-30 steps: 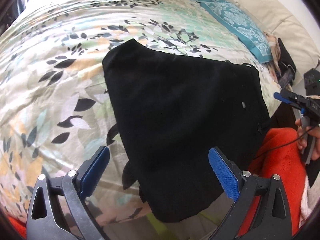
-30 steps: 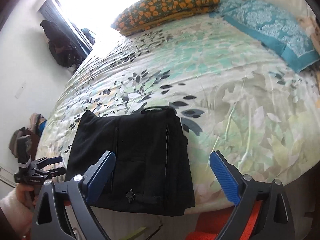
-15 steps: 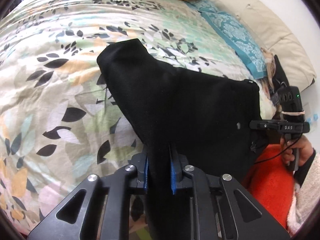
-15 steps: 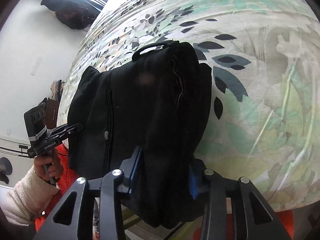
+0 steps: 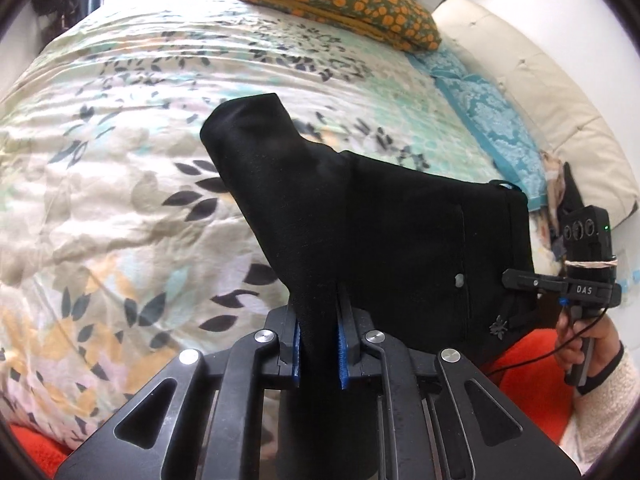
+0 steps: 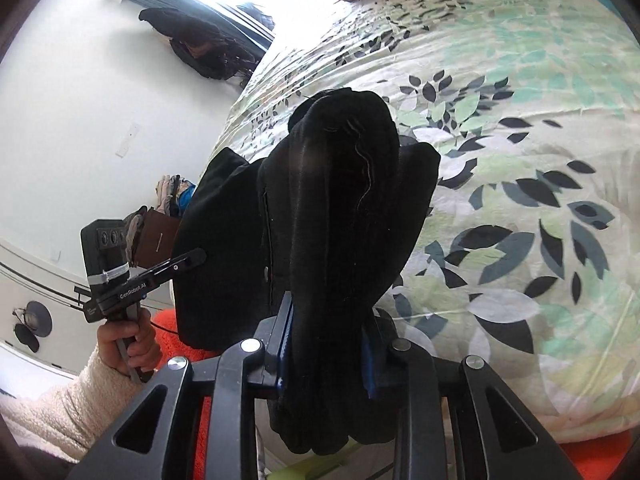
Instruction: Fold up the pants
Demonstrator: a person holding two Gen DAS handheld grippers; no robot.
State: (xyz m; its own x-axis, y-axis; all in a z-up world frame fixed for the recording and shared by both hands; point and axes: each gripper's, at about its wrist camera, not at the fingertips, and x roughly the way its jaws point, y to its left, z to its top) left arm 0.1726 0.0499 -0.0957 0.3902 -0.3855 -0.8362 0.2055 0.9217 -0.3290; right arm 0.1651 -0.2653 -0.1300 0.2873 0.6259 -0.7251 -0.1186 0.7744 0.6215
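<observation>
Black folded pants (image 5: 400, 232) lie near the front edge of a leaf-print bedspread (image 5: 120, 200). My left gripper (image 5: 318, 320) pinches the near left corner between its blue pads; its jaws are opening slightly, with the cloth still pressed between them. At the waist end, my right gripper (image 6: 326, 320) holds a thick bunch of the pants (image 6: 340, 200), its jaws still closing on it. The gripped edges are raised off the bed and the cloth drapes down below both grippers. Each view shows the other gripper at the pants' far side, held by a hand in a cream sleeve (image 6: 48, 408).
An orange-flowered pillow (image 5: 340, 4), a teal pillow (image 5: 488, 120) and a cream headboard (image 5: 540, 100) lie at the far end of the bed. Orange fabric (image 5: 532, 360) sits below the bed's front edge. Dark clothes (image 6: 200, 48) hang on the wall by the window.
Both grippers went from wide open to clamped on the pants' near edge. They then moved in over the bed, lifting and bunching the cloth.
</observation>
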